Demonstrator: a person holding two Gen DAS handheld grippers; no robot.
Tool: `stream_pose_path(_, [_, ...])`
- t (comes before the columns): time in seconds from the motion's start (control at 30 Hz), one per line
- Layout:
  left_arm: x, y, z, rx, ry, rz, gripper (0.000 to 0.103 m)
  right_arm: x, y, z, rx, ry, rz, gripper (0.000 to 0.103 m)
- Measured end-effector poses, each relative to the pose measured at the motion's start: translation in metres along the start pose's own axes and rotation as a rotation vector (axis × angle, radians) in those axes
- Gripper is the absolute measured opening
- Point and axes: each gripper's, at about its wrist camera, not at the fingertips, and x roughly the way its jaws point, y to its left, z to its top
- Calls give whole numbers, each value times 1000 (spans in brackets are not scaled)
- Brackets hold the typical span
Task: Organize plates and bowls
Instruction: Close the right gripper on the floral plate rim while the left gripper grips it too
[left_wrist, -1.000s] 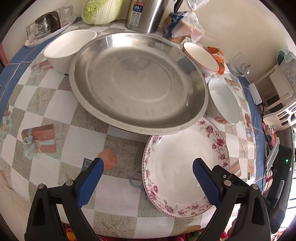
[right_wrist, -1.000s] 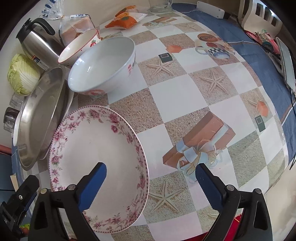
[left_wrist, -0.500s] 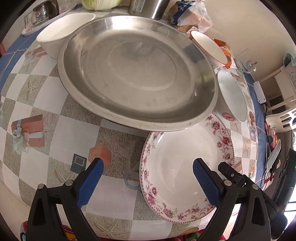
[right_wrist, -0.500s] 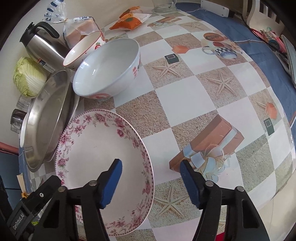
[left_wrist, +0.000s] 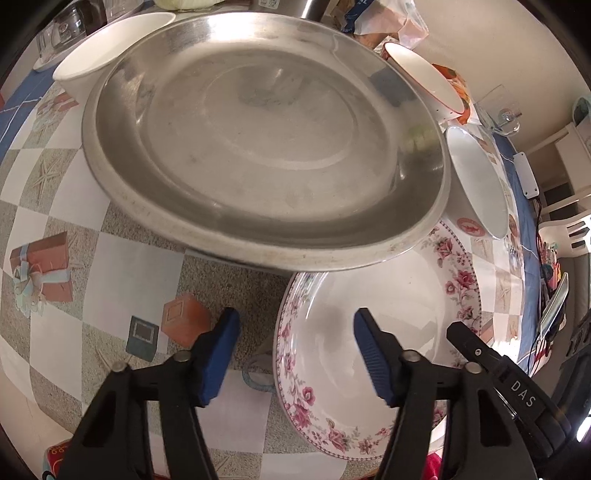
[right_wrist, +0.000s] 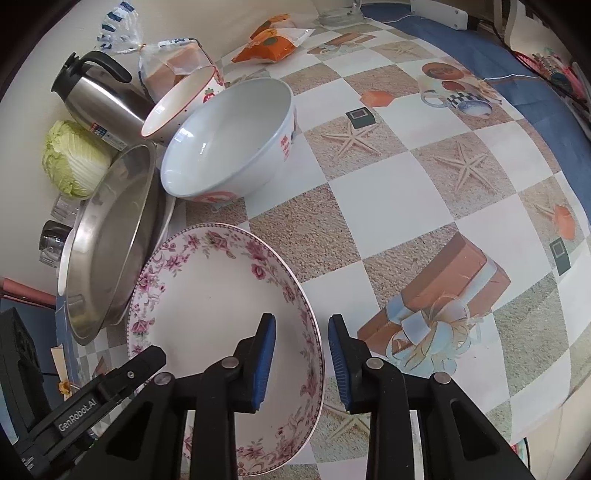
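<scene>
A floral-rimmed plate (left_wrist: 373, 347) (right_wrist: 207, 295) lies at the table's front, its far edge under a large steel platter (left_wrist: 258, 144) (right_wrist: 110, 240). My left gripper (left_wrist: 295, 350) is open and straddles the plate's left rim. My right gripper (right_wrist: 301, 354) is partly closed and straddles the plate's right rim, pads not touching it. A white bowl (right_wrist: 229, 140) (left_wrist: 476, 184) and a red-rimmed bowl (right_wrist: 181, 103) (left_wrist: 424, 74) stand behind the plate. Another white bowl (left_wrist: 107, 48) stands at the platter's far left.
A steel kettle (right_wrist: 96, 99), a cabbage (right_wrist: 74, 158), bagged bread (right_wrist: 173, 62) and an orange snack packet (right_wrist: 273, 44) line the wall. Glasses on a tray (left_wrist: 62, 33) stand far left. The chequered tablecloth (right_wrist: 406, 192) stretches right to the table edge.
Both grippers moved forward over the floral plate. The right gripper's jaws narrowed from wide open around the right rim. The left gripper's jaws narrowed somewhat around the left rim.
</scene>
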Motion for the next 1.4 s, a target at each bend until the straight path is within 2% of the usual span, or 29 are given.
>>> stream_pose_path(0.2, [3,-3,8,-8,-21,-25,51,0,-3,3,1,0,17,28])
stream_pose_path(0.27, [4,-1,10,-8,-25,-31,40,0,-3,3,-1,-1,24,28])
stream_pose_path(0.33, [3,3,11,-5,-17,-43,33,0,-3,4,-6,-2,27,28])
stream_pose_path(0.47, [5,-4,10,39,-22,-21,33,2,-3,3,-6,-4,29,26])
stream_pose_path(0.83, [14,-34,4,120,9,-43,33,-1,-30,5,62,-9,49,24])
stream_pose_path(0.97, [16,-41,4,135,4,-36,33,-2,-38,6,80,-14,57,19])
stream_pose_path(1.17, [24,-56,3,131,-2,-49,33,-3,-38,7,73,-15,63,17])
stream_pose_path(1.4, [7,-56,0,167,-34,-57,33,-9,-34,5,47,-12,43,16])
